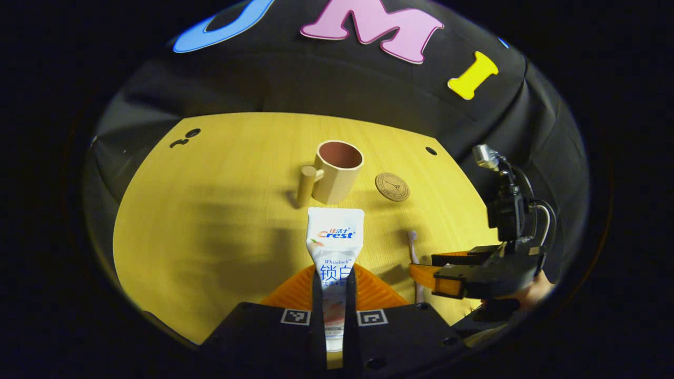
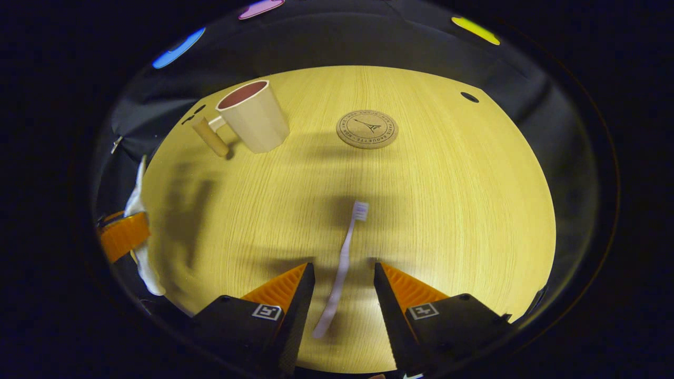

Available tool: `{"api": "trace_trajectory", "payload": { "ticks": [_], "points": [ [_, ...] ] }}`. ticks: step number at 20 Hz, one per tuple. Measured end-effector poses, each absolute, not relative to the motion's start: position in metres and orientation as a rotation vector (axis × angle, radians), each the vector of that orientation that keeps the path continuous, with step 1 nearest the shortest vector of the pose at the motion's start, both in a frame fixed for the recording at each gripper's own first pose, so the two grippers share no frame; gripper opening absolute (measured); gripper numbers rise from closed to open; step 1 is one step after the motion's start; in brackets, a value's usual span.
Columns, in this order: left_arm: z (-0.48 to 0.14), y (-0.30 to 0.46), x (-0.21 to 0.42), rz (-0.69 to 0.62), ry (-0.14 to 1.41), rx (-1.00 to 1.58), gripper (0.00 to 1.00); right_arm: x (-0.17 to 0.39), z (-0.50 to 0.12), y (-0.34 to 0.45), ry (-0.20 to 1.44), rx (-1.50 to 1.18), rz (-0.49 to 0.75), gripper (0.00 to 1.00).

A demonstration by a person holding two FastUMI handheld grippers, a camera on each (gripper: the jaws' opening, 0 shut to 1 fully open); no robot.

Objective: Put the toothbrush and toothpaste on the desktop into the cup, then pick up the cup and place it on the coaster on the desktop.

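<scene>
We see the toothpaste (image 1: 335, 247), a white tube, clamped between the jaws of the left gripper (image 1: 334, 295), its flat end pointing toward the cup (image 1: 338, 171) and lifted above the counter (image 1: 221, 221). The cup stands upright on the counter nearer the far edge, empty, with its wooden handle (image 1: 306, 184) on the side toward the left edge. Just beside it, toward the right edge, the round coaster (image 1: 392, 187) lies flat and bare, apart from the cup.

In the right gripper view we find the toothbrush (image 2: 345, 263) lying on the counter near the near edge, bristles toward the coaster (image 2: 367, 129). The right gripper (image 2: 342, 287) hangs over its handle with jaws spread wide on either side, not pressing it. In the left gripper view that right gripper (image 1: 437, 276) shows toward the right edge, a hand (image 1: 532, 295) behind it.
</scene>
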State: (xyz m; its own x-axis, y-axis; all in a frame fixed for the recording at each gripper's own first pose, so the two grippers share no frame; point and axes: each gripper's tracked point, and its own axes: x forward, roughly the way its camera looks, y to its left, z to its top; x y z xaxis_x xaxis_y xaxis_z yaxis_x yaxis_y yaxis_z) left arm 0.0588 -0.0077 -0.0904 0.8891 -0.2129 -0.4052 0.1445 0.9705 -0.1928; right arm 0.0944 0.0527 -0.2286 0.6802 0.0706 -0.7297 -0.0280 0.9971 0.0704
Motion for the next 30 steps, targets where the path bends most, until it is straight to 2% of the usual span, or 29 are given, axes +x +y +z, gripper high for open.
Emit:
{"api": "trace_trajectory", "payload": {
  "ticks": [3, 6, 7, 8, 9, 11, 12, 13, 14, 16, 17, 18, 25, 30],
  "points": [
    [-0.089, 0.010, 0.043, -0.179, 0.422, -0.173, 0.18, 0.094, -0.237, 0.053, 0.866, 0.058, 0.031, 0.66],
    [-0.091, 0.023, 0.037, -0.170, 0.412, -0.164, 0.18, 0.092, -0.241, 0.051, 0.889, 0.033, 0.003, 0.56],
    [-0.089, 0.025, 0.033, -0.164, 0.409, -0.152, 0.18, 0.091, -0.240, 0.052, 0.895, 0.038, -0.003, 0.64],
    [-0.090, 0.027, 0.030, -0.163, 0.406, -0.143, 0.18, 0.091, -0.242, 0.053, 0.910, 0.042, -0.005, 0.50],
    [-0.092, 0.030, 0.026, -0.161, 0.403, -0.135, 0.18, 0.091, -0.242, 0.054, 0.922, 0.046, -0.007, 0.47],
    [-0.094, 0.032, 0.021, -0.165, 0.396, -0.128, 0.18, 0.089, -0.243, 0.057, 0.958, 0.018, 0.000, 0.30],
    [-0.094, 0.032, 0.020, -0.170, 0.397, -0.131, 0.18, 0.087, -0.243, 0.060, 0.975, 0.008, 0.008, 0.24],
    [-0.094, 0.031, 0.022, -0.174, 0.396, -0.136, 0.18, 0.088, -0.246, 0.064, 0.978, 0.017, 0.012, 0.24],
    [-0.093, 0.031, 0.023, -0.180, 0.393, -0.142, 0.18, 0.087, -0.242, 0.064, 0.975, 0.033, -0.001, 0.08],
    [-0.084, 0.032, 0.021, -0.200, 0.364, -0.160, 0.18, 0.090, -0.237, 0.071, 0.923, 0.109, 0.017, 0.09],
    [-0.075, 0.033, 0.020, -0.209, 0.339, -0.175, 0.18, 0.095, -0.232, 0.080, 0.875, 0.171, 0.049, 0.00],
    [-0.063, 0.034, 0.021, -0.219, 0.307, -0.192, 0.18, 0.098, -0.221, 0.082, 0.814, 0.220, 0.067, 0.06],
    [0.034, 0.022, 0.075, -0.286, 0.044, -0.283, 0.18, 0.103, -0.121, 0.062, 0.361, 0.439, 0.172, 0.05],
    [0.103, 0.011, 0.131, -0.304, -0.154, -0.324, 0.17, 0.098, -0.081, 0.047, 0.207, 0.471, 0.220, 0.05]
  ]
}}
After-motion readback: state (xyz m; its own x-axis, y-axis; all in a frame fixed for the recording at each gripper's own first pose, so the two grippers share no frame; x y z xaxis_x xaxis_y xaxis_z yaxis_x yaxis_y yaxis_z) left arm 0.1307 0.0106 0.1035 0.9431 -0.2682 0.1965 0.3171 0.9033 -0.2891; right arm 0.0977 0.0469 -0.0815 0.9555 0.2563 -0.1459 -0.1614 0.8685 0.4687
